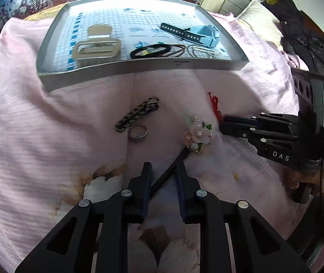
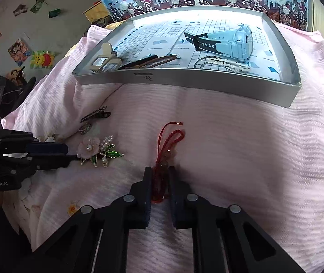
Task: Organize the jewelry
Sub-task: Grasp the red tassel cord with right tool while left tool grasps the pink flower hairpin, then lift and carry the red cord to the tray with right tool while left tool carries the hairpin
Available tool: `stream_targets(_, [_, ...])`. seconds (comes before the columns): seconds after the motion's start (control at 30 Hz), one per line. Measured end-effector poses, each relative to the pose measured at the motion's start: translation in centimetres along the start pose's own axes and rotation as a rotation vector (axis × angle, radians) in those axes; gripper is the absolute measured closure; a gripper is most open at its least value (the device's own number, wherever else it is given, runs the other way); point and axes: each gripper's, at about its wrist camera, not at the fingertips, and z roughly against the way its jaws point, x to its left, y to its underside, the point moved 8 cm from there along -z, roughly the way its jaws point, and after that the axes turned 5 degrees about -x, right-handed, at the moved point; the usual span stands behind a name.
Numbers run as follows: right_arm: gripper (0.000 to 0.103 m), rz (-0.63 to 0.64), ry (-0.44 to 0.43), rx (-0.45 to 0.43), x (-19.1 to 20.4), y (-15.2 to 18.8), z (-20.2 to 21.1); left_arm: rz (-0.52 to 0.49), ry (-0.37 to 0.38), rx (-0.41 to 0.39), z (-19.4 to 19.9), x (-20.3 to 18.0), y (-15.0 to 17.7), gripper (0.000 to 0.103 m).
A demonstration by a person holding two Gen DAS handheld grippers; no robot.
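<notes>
A pink flower hairpin [image 1: 198,136] with pearls and a black stick lies on the pink bedding. My left gripper [image 1: 163,166] is shut on the stick, which crosses slantwise between the pads. From the right wrist view, the hairpin [image 2: 91,150] sticks out of the left gripper [image 2: 67,155]. A red bead bracelet [image 2: 169,136] lies in a fold of the bedding. My right gripper [image 2: 160,170] is shut on its near end. In the left wrist view the right gripper [image 1: 222,125] touches the red cord [image 1: 215,107].
A grey tray [image 1: 139,67] on the bedding holds a cream claw clip [image 1: 96,50], hair ties [image 1: 150,51], a blue watch [image 1: 205,34] and a pale bracelet [image 2: 225,63]. A patterned hair clip [image 1: 136,113] and a ring [image 1: 138,133] lie loose below the tray. A hand [image 1: 307,179] holds the right gripper.
</notes>
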Motion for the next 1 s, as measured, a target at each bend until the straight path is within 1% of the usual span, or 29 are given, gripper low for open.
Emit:
stream_targets(0.17, [0.090, 0.012, 0.007, -0.008, 0.0, -0.1, -0.2, -0.051, 0.009, 0.003, -1.1, -0.5, -0.4, 0.085])
stream_targets(0.33, [0.090, 0.018, 0.009, -0.008, 0.0, -0.1, -0.2, -0.093, 0.022, 0.048, -2.5, -0.5, -0.6, 0.084])
stream_targets(0.47, [0.089, 0.022, 0.011, -0.012, 0.1, -0.1, -0.2, -0.116, 0.012, 0.072, -2.8, -0.6, -0.6, 0.083])
stream_targets(0.57, [0.088, 0.024, 0.015, -0.015, 0.2, -0.2, -0.2, -0.098, 0.002, 0.094, -2.7, -0.6, -0.3, 0.083])
stream_targets(0.67, [0.086, 0.029, 0.011, -0.022, 0.3, -0.3, -0.4, -0.084, -0.008, 0.083, -2.5, -0.7, -0.2, 0.084])
stream_targets(0.73, [0.084, 0.029, -0.006, -0.027, 0.3, -0.3, -0.6, -0.072, -0.012, 0.077, -2.4, -0.7, -0.2, 0.084])
stream_targets(0.93, [0.082, -0.004, -0.049, -0.028, -0.2, -1.2, -1.8, 0.000, -0.011, 0.017, -2.0, -0.4, -0.2, 0.088])
stream_targets(1.0, [0.083, -0.010, -0.056, -0.026, -0.2, -1.3, -1.9, 0.020, -0.009, -0.005, -1.8, -0.4, -0.4, 0.093])
